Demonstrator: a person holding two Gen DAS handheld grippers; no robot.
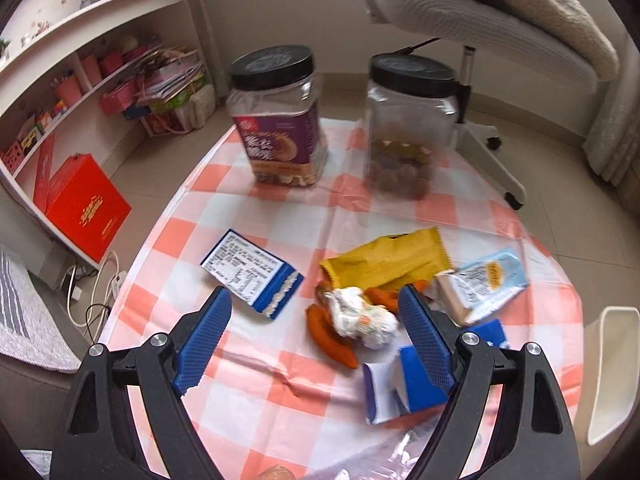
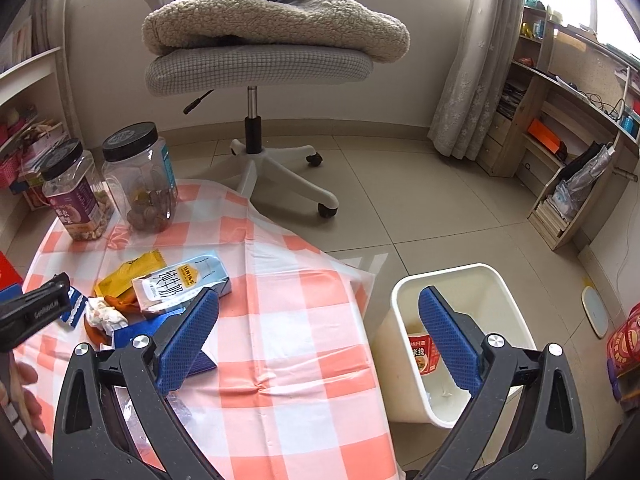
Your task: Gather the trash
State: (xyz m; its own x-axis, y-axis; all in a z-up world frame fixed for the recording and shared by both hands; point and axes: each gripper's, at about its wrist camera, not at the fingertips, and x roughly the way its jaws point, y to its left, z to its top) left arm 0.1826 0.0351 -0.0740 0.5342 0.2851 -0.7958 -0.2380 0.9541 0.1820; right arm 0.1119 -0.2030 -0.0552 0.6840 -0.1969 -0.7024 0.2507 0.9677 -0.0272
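Low table under orange-and-white checked cloth (image 2: 288, 320), on tiled floor. Office chair (image 2: 256, 64) beyond far edge, fleece blanket (image 2: 280, 20) piled on seat. White shelving (image 1: 80, 80) far left, red box (image 1: 86, 212) on floor beside it. White bin (image 2: 496, 280) on floor just right of table, red noodle wrapper (image 2: 424, 354) lying inside.

Two clear jars with black lids at far side of cloth: labelled nut jar (image 1: 280, 120) on left, plain jar (image 1: 404, 128) just right of it, both upright.

Trash bunched mid-table: blue-and-white box (image 1: 252, 276) on left, yellow wrapper (image 1: 384, 260) further back, milk carton (image 1: 476, 284) to right, torn blue packet (image 1: 396, 396) nearest. Crumpled white tissue (image 1: 360, 316) in centre, resting on orange peel (image 1: 332, 340).

Left gripper (image 1: 316, 312) above pile, jaws spread wide, nothing pinched; tissue and peel showing between fingers, untouched. Right gripper (image 2: 320, 312) spread wide too, empty, left finger over table edge, right finger over bin. Part of a hand (image 2: 24, 392) at near left in right-wrist view.
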